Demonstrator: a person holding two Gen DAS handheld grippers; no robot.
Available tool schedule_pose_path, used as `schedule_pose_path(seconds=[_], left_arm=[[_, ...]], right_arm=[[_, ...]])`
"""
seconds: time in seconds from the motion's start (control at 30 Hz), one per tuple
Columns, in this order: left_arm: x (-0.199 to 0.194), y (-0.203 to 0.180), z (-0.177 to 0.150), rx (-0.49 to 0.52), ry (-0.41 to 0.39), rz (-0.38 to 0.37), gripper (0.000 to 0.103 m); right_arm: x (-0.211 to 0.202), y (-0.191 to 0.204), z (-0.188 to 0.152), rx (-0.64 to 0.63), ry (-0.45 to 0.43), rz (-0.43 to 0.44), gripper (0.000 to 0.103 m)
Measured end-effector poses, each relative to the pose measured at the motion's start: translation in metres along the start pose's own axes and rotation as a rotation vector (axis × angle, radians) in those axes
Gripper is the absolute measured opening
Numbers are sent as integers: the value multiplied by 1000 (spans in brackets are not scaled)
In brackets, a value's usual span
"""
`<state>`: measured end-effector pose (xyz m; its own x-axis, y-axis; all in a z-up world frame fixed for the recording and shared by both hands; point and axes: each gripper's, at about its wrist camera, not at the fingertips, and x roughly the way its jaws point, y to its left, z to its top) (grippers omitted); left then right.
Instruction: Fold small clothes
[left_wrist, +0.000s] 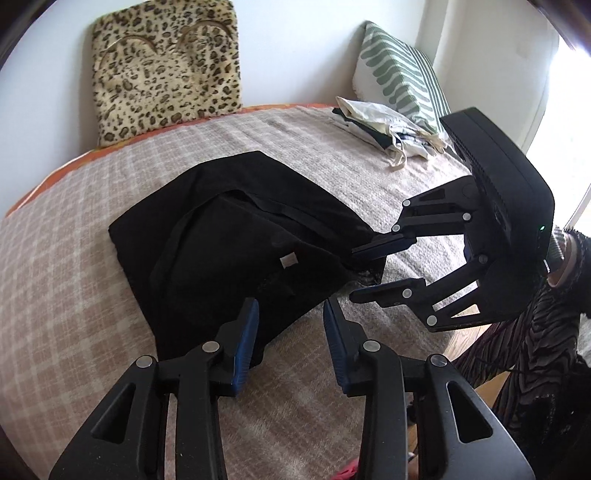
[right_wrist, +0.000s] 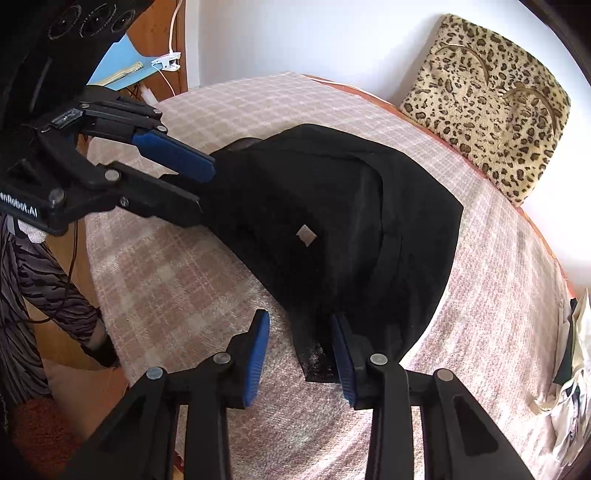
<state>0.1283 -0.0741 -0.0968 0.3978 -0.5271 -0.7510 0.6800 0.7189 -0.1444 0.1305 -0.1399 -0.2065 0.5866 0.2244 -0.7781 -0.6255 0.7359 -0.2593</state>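
A black garment (left_wrist: 236, 236) with a small white label lies partly folded on the checked beige blanket (left_wrist: 66, 280); it also shows in the right wrist view (right_wrist: 332, 221). My left gripper (left_wrist: 291, 310) is open at the garment's near edge, its left finger over the cloth. It also shows in the right wrist view (right_wrist: 207, 188). My right gripper (right_wrist: 300, 325) is open, its jaws on either side of the garment's near corner. It also shows in the left wrist view (left_wrist: 354, 273) at the garment's right edge.
A leopard-print cushion (left_wrist: 166, 70) leans on the white wall at the back. A green-striped pillow (left_wrist: 402, 74) and a pile of light clothes (left_wrist: 384, 129) sit at the far right. A wooden cabinet with a blue sheet (right_wrist: 122, 62) stands beyond the bed.
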Motion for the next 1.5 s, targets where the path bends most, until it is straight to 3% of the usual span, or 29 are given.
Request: schedule_pose_path(seconds=[0.13,0.27,0.37,0.4,0.53,0.63,0.7,0.8,0.9,0.97,1.03,1.07,1.2,1.33,1.5], left_arm=[[18,-9,3,74,41,59,35],[29,-4,-2,66,79,87,34],[32,2,-3,48,91,87,10],[32,5,-3,44,90,83,7],[25,9,2,6,59,49,3],[13,11,3,-35,26,-31,2],[18,10,-6,-57,57,-95,2],[23,9,-19,-86,108,-112,2],[-1,18,-19,-132,56,-145,3],[-24,30,-16,-162,-15,-134,10],[-44,50,-14,-217,-86,-102,17],[-48,63,-13,-258,-102,-81,19],[-39,122,-16,-471,-100,-18,19],[-2,165,-21,-676,-26,-91,22],[19,181,-9,-739,-25,-139,22]], right_arm=[[3,-2,-3,-3,10,-15,18],[-1,-9,-6,14,-3,-1,9],[-2,-14,-6,40,-8,3,5],[-3,-15,-6,44,-11,1,5],[-8,-13,-4,37,-27,-11,1],[-16,-17,-8,35,-31,-21,0],[-16,-22,-14,54,-19,-21,0],[-11,-19,-19,43,14,-12,0],[-17,-14,-20,15,7,-7,0],[-24,-21,-17,56,-28,27,5],[-32,-35,-15,131,-80,72,35],[-34,-45,-14,182,-106,84,38],[-25,-88,-16,431,-145,131,39],[-1,-125,-18,629,-135,221,38],[19,-138,-27,714,-99,277,38]])
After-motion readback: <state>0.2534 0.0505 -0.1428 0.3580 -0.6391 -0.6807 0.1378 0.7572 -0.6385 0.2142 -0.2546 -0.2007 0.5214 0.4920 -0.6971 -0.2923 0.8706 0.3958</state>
